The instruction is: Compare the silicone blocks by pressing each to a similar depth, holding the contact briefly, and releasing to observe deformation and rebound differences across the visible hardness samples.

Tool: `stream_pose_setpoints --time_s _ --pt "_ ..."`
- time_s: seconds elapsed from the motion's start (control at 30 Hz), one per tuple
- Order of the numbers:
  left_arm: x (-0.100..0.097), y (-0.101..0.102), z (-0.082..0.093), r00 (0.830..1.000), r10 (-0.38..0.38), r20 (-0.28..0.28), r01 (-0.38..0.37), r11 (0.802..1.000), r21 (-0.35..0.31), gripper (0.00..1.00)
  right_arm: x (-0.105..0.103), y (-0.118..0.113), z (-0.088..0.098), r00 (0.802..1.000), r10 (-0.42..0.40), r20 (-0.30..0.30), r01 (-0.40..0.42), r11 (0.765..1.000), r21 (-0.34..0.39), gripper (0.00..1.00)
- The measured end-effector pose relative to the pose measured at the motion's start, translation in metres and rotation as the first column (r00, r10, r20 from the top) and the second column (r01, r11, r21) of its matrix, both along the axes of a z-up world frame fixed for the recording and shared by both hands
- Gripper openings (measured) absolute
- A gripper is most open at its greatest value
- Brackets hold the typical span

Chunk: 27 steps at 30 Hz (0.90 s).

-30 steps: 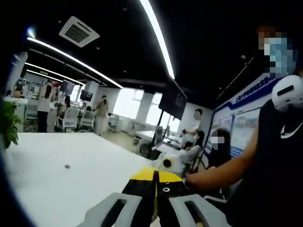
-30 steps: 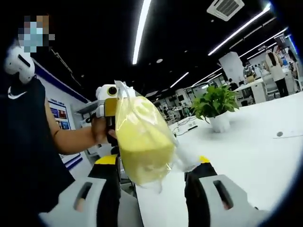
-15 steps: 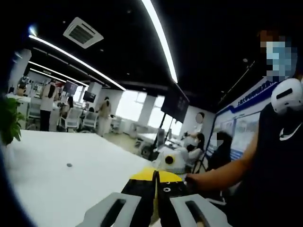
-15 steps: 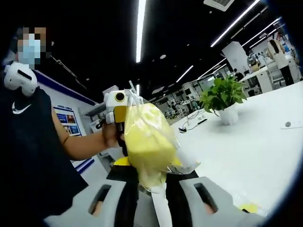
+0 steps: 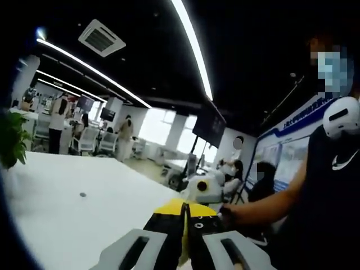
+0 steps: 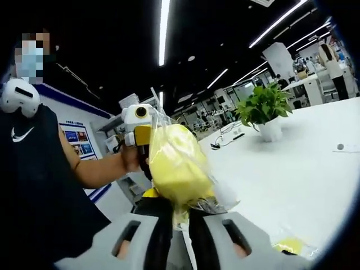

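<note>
Right tongs (image 6: 179, 216) pinching the bottom of a yellow silicone block (image 6: 175, 166) in clear plastic wrap, held up off the white desk (image 6: 292, 180). Left tongs (image 5: 184, 225) pressed together on the wrap's thin edge; seen from the right gripper view they sit just behind the block. Potted plant (image 6: 263, 115) stands on the desk, well apart from the block.

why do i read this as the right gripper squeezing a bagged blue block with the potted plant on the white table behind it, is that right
Not quite: the bagged block is yellow, not blue, as the right gripper view shows. The right gripper does pinch it, and the potted plant stands on the white table behind.
</note>
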<state>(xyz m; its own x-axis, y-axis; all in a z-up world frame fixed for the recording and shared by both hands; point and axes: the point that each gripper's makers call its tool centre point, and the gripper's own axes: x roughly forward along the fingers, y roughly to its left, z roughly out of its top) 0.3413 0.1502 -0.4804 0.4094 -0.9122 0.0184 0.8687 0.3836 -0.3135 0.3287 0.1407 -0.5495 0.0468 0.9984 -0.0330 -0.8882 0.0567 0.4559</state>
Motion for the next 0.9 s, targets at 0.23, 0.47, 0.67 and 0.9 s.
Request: stream_pose_setpoints --time_s 0.23,0.47,0.67,0.9 --pt "0.002 0.0013 -0.0005 0.998 0.023 0.054 -0.024 1.0 0.015 0.01 0.0035 -0.0005 -0.0012 1.0 -0.015 0.004 0.015 1.0 -0.022 0.02" --pt "0.0041 0.0022 -0.0041 0.997 0.036 0.071 -0.038 0.999 0.033 0.07 0.0052 -0.0002 -0.0007 1.0 -0.015 0.006 0.015 0.999 -0.03 0.02" --pt "0.0033 0.003 -0.0025 0.999 0.037 0.039 -0.038 0.999 0.009 0.04 0.0053 -0.0001 0.0015 1.0 -0.01 0.015 0.011 0.999 -0.034 0.02" --pt "0.0019 0.0029 -0.0024 1.0 0.025 0.009 -0.025 1.0 0.0 0.03 0.003 0.0005 0.002 1.0 0.003 0.019 -0.002 0.999 -0.043 0.02"
